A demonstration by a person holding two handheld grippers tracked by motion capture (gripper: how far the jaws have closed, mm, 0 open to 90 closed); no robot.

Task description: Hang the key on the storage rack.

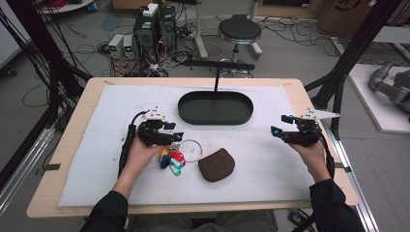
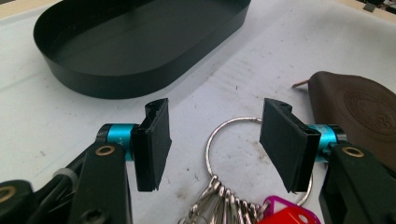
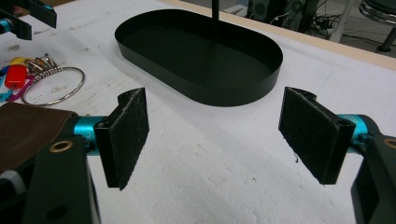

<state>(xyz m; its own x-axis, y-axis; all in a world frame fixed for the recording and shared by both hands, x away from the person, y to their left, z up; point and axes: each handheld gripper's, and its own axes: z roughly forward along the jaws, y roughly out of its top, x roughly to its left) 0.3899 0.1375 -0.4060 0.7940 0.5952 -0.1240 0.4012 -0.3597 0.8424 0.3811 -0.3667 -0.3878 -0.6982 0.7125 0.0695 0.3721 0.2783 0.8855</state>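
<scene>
White foam mat [image 1: 270,159]; steel key ring [image 2: 236,154], oval black tray [image 1: 215,107].

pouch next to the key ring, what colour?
Dark brown pouch, with a round embossed mark on its face; the left gripper view shows it best.

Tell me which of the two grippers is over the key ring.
The left gripper: its open jaws straddle the key ring. The right gripper is over bare white mat.
</scene>
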